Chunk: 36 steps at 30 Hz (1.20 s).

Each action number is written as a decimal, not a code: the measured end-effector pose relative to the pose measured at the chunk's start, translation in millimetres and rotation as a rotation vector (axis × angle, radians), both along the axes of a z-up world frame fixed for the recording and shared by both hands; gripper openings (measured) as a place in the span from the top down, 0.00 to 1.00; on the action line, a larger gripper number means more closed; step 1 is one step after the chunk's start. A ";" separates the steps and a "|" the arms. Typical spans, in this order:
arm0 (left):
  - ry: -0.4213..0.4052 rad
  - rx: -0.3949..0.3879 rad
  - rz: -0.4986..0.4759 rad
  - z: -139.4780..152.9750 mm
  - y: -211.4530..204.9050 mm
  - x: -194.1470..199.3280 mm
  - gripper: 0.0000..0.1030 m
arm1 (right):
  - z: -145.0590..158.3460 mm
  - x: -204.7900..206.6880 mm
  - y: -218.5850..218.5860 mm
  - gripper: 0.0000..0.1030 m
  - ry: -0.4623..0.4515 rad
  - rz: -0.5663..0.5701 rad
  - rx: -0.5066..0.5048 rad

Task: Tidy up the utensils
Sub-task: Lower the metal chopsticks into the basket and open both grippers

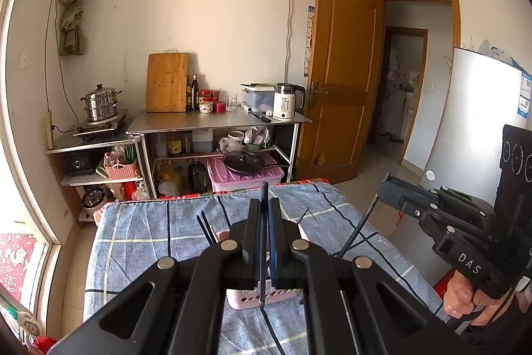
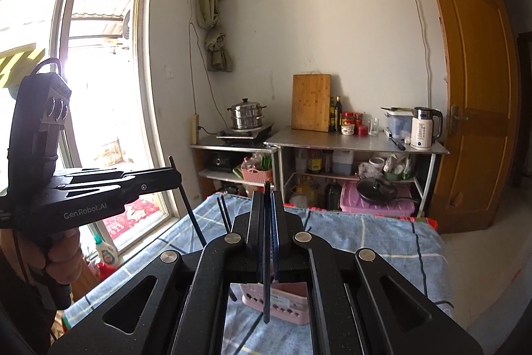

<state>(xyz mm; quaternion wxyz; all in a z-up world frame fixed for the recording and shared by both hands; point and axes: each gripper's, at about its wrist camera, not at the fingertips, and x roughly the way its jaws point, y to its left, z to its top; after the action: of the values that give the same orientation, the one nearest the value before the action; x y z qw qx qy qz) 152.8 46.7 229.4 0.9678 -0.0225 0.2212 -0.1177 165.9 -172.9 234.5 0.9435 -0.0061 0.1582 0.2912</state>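
Observation:
My left gripper [image 1: 265, 205] is shut on a black chopstick [image 1: 263, 242] that stands upright, its tip above a pink utensil holder [image 1: 262, 298] on the blue checked tablecloth. My right gripper [image 2: 267, 198] is shut on another black chopstick [image 2: 266, 255], its tip over the same pink holder [image 2: 282, 305]. Two more black chopsticks [image 1: 206, 228] stick out of the holder behind my left fingers. The right gripper shows at the right of the left wrist view [image 1: 387, 188], its chopstick [image 1: 357, 228] slanting down. The left gripper shows in the right wrist view [image 2: 174, 178].
The table [image 1: 139, 242] carries a blue checked cloth. Beyond it stand metal shelves [image 1: 216, 122] with a cutting board, bottles, a kettle [image 1: 286, 102], a steamer pot [image 1: 99, 103] and a pink bin. A wooden door [image 1: 342, 72] is open at right. A window [image 2: 83, 88] is at left.

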 end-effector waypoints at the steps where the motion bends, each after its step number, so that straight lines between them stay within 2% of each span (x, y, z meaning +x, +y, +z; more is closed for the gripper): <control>1: -0.008 0.003 0.004 3.9 1.1 2.1 0.96 | 4.1 1.7 2.9 0.97 -0.010 0.002 0.003; 6: -0.026 0.009 0.020 12.2 6.4 19.3 0.96 | 15.5 14.5 13.3 0.97 -0.035 0.005 0.028; 13: -0.014 -0.003 0.024 1.9 13.0 43.6 0.96 | 13.0 37.4 22.5 0.97 -0.035 -0.012 0.039; 20: 0.020 -0.006 0.028 -26.9 18.6 61.4 0.96 | -16.0 60.7 27.2 0.97 0.033 -0.022 0.034; 33: 0.186 -0.036 0.037 -94.3 24.4 84.0 0.95 | -73.2 79.8 30.0 0.97 0.183 -0.016 -0.042; 36: 0.180 -0.028 0.047 -97.1 25.2 79.5 0.89 | -75.4 78.9 28.0 0.96 0.193 -0.017 -0.053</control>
<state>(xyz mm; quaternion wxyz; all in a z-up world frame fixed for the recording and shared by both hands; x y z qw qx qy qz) 232.3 71.9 132.3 0.9461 -0.0515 0.3051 -0.0956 244.7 -144.9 159.1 0.9257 -0.0017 0.2561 0.2782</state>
